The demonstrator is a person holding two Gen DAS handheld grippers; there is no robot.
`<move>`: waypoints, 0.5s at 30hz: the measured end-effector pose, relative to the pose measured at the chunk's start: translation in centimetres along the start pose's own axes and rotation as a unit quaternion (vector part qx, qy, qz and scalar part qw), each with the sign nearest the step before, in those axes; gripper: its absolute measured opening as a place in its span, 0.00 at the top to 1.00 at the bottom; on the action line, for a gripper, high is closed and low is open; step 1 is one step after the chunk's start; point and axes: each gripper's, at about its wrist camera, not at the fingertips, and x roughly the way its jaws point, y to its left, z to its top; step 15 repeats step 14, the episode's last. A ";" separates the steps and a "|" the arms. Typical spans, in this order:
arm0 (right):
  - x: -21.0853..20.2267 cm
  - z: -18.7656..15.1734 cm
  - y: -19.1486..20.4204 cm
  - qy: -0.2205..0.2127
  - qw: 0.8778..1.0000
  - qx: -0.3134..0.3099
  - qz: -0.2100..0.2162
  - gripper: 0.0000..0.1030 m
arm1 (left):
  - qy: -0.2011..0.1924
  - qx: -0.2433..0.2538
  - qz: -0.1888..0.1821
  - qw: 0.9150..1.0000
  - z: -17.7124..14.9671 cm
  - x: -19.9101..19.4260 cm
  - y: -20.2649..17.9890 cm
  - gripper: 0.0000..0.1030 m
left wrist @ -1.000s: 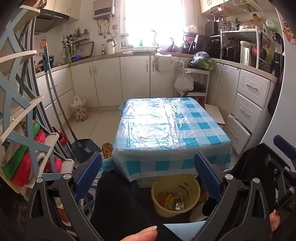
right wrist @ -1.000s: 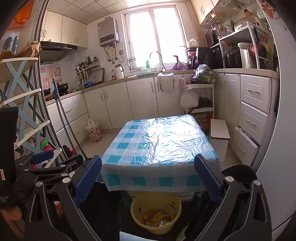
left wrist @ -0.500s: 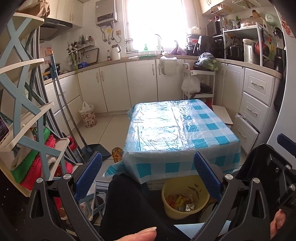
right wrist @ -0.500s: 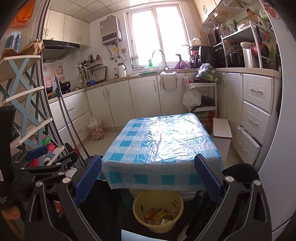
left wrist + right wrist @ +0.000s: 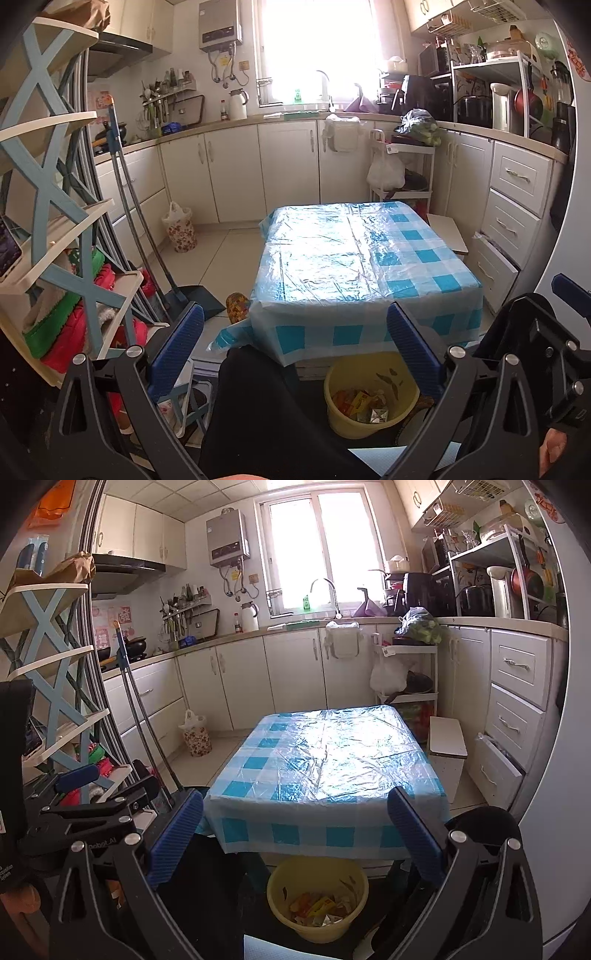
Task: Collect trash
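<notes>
A yellow bucket (image 5: 340, 376) (image 5: 284, 877) holding several wrappers stands on the floor under the near edge of a low table (image 5: 332, 254) (image 5: 332, 753) covered with a blue checked cloth and clear plastic. The table top is bare. My left gripper (image 5: 295, 343) is open, held back from the table, nothing between its blue pads. My right gripper (image 5: 295, 823) is also open and holds nothing. In the right wrist view the left gripper (image 5: 88, 797) shows at the left edge. A dark trouser leg (image 5: 258, 406) lies low between the left gripper's fingers.
A blue-and-white shelf rack (image 5: 55, 206) with shoes stands close on the left. A broom and dustpan (image 5: 192, 295) lean beside it. White cabinets (image 5: 240, 675) line the back and right walls. A white stool (image 5: 447, 746) and a trolley (image 5: 410, 672) sit right of the table.
Both grippers have tilted upward and drawn back a little, so the table and bucket sit lower in view. Their jaws stay open.
</notes>
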 end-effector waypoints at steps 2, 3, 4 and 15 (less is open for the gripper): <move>0.0 0.0 0.0 0.001 1.000 0.000 0.001 0.07 | 0.003 -0.002 0.000 1.000 -0.1 0.1 0.2 0.07; 0.0 0.0 0.0 0.001 1.000 0.000 0.001 0.07 | 0.003 -0.004 -0.002 1.000 -0.1 0.1 0.3 0.07; 0.0 0.0 0.0 0.001 1.000 0.000 0.002 0.07 | 0.004 -0.006 -0.004 1.000 -0.1 0.1 0.3 0.07; -0.4 0.1 0.1 -0.011 1.000 -0.002 0.003 0.07 | 0.052 -0.036 -0.043 0.997 -1.2 2.1 0.8 0.07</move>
